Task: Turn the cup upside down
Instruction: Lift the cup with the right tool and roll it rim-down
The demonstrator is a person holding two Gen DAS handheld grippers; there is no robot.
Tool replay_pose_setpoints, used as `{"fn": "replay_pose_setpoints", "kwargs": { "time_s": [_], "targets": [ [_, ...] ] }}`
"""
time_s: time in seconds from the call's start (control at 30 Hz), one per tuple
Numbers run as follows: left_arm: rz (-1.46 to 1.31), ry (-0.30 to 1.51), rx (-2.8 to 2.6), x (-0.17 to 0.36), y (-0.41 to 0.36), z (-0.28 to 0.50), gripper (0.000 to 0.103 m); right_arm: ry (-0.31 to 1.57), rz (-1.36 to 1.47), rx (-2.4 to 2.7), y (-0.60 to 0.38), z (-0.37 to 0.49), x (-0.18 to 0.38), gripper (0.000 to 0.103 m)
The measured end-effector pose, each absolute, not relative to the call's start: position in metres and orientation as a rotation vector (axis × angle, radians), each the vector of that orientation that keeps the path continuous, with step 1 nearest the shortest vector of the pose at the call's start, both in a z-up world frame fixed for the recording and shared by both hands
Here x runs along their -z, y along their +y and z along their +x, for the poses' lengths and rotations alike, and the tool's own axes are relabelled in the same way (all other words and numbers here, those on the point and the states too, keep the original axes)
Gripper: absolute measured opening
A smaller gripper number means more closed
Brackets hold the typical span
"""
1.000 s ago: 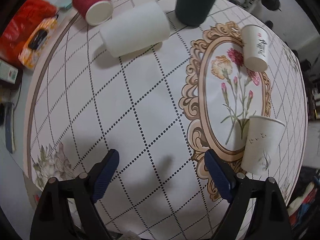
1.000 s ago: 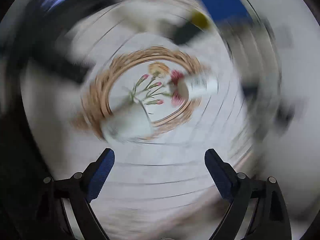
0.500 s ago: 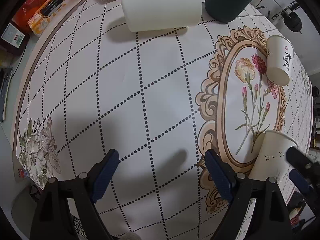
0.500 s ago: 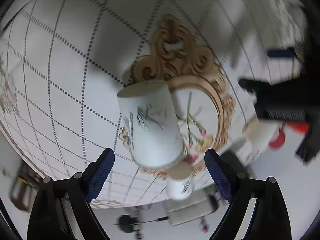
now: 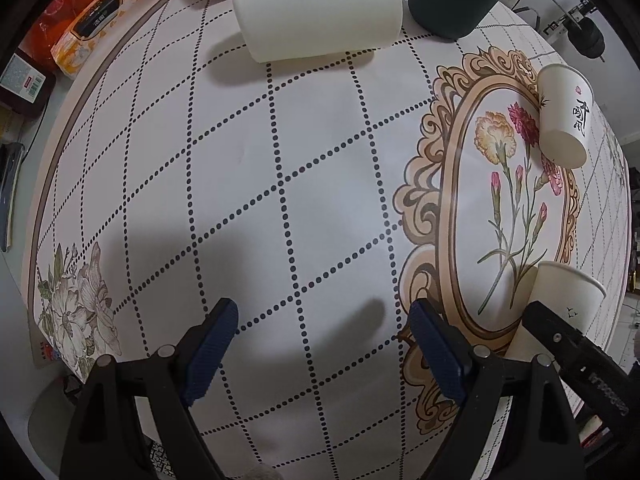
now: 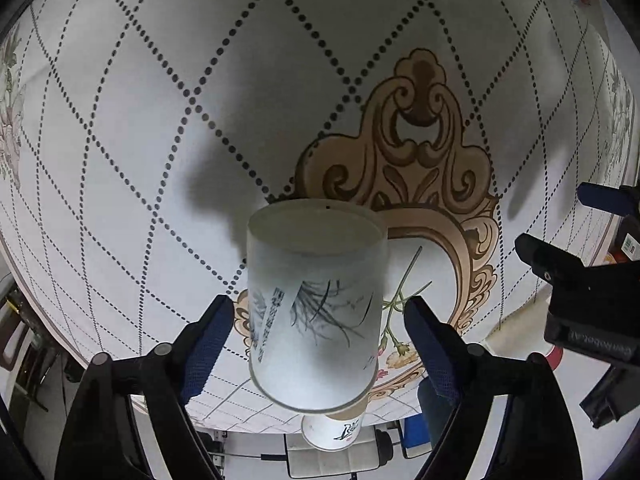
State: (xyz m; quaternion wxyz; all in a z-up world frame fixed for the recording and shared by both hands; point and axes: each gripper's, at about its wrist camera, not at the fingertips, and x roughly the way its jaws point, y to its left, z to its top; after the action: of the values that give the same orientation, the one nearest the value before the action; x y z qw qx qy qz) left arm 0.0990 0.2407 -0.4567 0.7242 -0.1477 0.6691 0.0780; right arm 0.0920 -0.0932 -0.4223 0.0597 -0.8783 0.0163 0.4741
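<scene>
Right tongs (image 6: 318, 344) are wide apart, straddling the cup (image 6: 316, 304), pads clear of both walls, nothing gripped. The cup stands near the table (image 6: 160, 120) edge, at the end of the flowered oval, seen here with its flat base toward the camera, though the view itself looks rolled over. Left tongs (image 5: 324, 344) hang wide and empty above bare table, beside the action. Risk from here, I'd say: a thin paper wall crushes if the squeeze is hard, and slips mid-turn if it's soft. An off-centre close could nudge the cup off that near edge. A second cup (image 5: 564, 116) lies tipped well apart, out of trouble.
</scene>
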Motion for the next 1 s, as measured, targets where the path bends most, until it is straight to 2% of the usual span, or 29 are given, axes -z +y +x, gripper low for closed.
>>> {"fn": "replay_pose_setpoints", "kwargs": {
  "time_s": [0.27, 0.53, 0.83, 1.0],
  "targets": [
    [-0.318, 1.473, -0.162, 0.454, 0.241, 0.101, 0.088, 0.047, -2.665, -1.445, -0.079, 0.095, 0.431, 0.084],
    [-0.319, 1.467, -0.158, 0.454, 0.243, 0.103, 0.088, 0.092, -2.667, -1.429, -0.068, 0.110, 0.443, 0.068],
    [-0.313, 1.460, -0.157, 0.453, 0.245, 0.104, 0.088, 0.129, -2.623, -1.425, -0.066, 0.116, 0.445, 0.067],
    [-0.307, 1.458, -0.156, 0.453, 0.244, 0.105, 0.088, 0.255, -2.550, -1.395, -0.049, 0.123, 0.439, 0.066]
  ]
}}
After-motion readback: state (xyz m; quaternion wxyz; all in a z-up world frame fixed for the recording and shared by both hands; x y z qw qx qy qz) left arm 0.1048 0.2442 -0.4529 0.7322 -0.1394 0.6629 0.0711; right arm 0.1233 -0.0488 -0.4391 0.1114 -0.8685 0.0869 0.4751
